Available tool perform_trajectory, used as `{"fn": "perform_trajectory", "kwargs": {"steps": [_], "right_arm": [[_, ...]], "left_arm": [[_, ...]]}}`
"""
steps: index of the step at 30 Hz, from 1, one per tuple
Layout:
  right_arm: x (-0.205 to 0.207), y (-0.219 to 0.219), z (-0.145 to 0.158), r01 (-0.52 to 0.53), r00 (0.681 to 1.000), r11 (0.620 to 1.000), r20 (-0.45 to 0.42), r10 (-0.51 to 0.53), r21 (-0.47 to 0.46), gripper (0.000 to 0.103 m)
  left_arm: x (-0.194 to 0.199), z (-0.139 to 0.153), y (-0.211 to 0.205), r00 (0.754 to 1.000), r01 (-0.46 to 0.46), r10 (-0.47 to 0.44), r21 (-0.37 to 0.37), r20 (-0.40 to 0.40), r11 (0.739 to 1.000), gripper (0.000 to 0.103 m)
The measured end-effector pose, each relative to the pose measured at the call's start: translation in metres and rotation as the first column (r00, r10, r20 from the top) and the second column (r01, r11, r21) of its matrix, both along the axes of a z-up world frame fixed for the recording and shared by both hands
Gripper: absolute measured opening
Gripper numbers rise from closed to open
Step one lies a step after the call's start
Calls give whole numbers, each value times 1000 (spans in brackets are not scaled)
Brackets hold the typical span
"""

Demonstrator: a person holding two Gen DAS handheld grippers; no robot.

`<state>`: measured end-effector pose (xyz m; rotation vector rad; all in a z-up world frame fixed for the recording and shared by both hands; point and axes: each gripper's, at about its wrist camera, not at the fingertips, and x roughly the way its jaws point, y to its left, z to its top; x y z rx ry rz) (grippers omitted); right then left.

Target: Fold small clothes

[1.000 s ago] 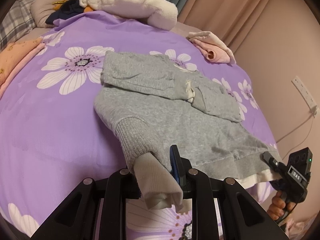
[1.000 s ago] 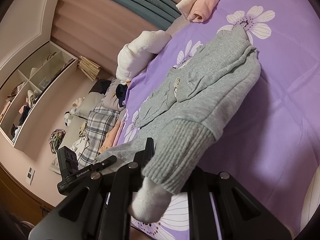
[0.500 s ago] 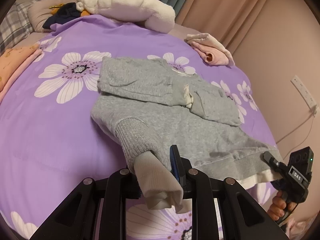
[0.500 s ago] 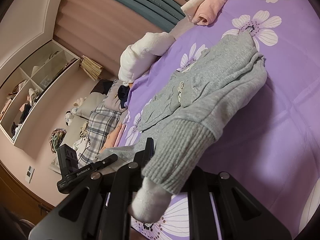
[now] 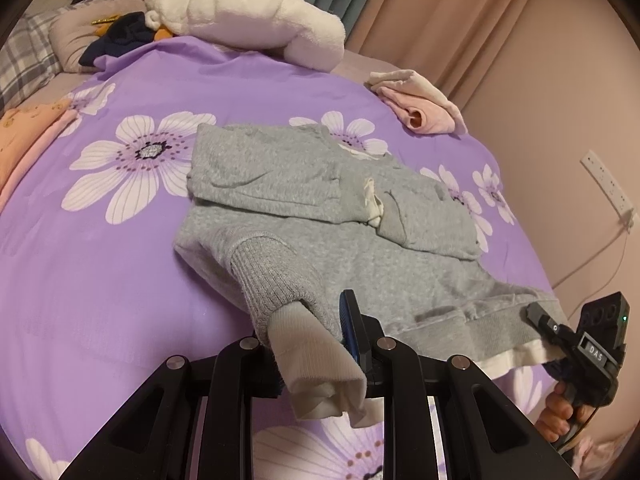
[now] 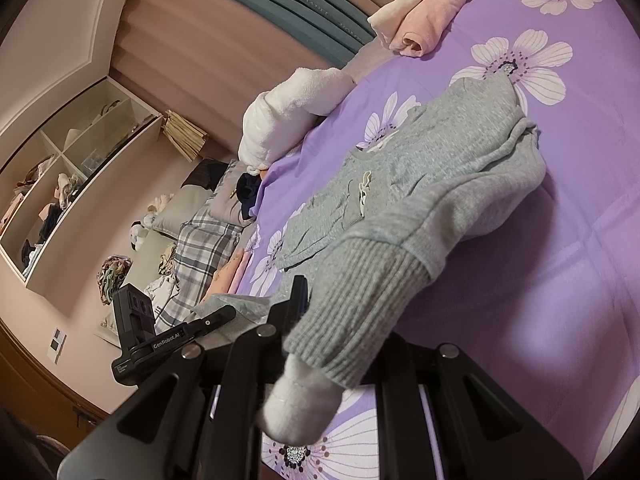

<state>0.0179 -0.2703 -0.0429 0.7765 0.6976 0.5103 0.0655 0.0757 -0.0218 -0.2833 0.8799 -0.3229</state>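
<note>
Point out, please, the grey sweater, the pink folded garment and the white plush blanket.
grey sweater [image 5: 360,264]: left wrist view, middle of its body.
pink folded garment [image 5: 416,106]: left wrist view, its rolled end.
white plush blanket [image 5: 248,16]: left wrist view, its top.

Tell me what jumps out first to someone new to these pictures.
A small grey sweatshirt lies mid-bed on the purple flowered bedspread, sleeves folded across its chest. The left tool and the right tool each pinch a corner of its hem nearest the cameras. A rolled pink garment sits at the far edge.
</note>
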Motion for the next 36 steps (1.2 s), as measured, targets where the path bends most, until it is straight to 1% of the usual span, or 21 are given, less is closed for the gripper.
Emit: {"fn": "perform_trajectory", "kwargs": {"steps": [36], "right_arm": [[9, -3, 7, 30, 998, 1000, 49, -30, 4, 13]], "left_arm": [[26, 11, -4, 999, 7, -8, 20, 45, 1000, 22]]}}
